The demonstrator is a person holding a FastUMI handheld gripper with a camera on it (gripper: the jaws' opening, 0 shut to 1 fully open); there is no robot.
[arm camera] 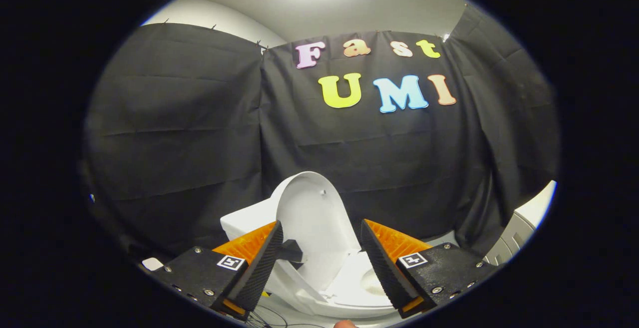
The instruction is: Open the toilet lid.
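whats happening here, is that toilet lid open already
A person is working a hand-held gripper at a white toilet set against the black cloth wall. The toilet lid already stands raised, leaning back toward the tank, so the seat and bowl are exposed. The gripper's fingers are spread apart with nothing pressed between them; the lid shows in the gap just beyond them.

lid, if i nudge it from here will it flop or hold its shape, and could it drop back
The lid looks like a rigid white shell, so it likely swings as one piece. Its glossy face seems slippery for the tool, whose fingers stand open, apart from it. It stands raised against the tank, so a forward push might let it fall onto the seat.
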